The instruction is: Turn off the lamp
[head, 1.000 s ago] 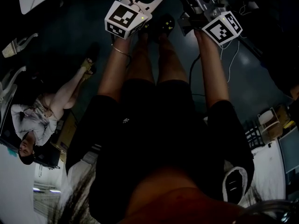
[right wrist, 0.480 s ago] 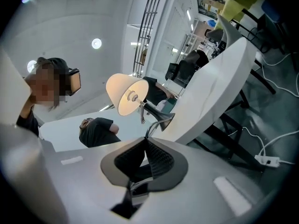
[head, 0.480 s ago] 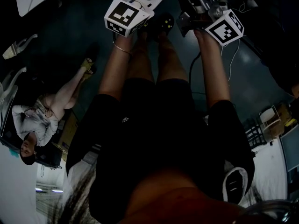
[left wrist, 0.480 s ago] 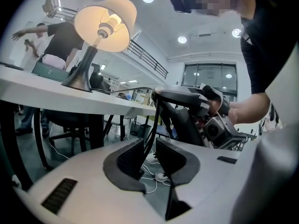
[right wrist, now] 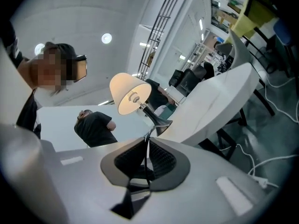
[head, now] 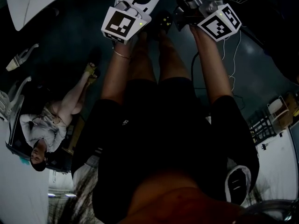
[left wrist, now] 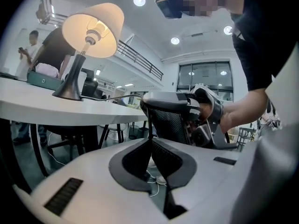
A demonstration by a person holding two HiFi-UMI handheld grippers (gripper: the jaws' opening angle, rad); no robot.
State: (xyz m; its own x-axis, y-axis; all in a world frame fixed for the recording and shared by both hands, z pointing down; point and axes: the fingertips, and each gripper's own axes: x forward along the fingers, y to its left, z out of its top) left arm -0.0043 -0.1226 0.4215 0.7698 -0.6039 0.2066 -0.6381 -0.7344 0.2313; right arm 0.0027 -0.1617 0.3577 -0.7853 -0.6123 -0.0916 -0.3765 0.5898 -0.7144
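Office: left gripper (left wrist: 150,143), right gripper (right wrist: 148,147) closed.

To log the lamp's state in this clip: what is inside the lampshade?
Seen from below, the lampshade holds a glowing bulb. The shade's inside beyond the bulb is covered by it, and no switch shows in any view.

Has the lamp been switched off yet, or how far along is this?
Nothing looks done yet: the lamp is lit, its shade glowing, on the white table. In hand: the left gripper and right gripper are both shut and empty, pointed towards the lamp but well apart from it. Left to do: reach the lamp and switch it off; no switch is visible.
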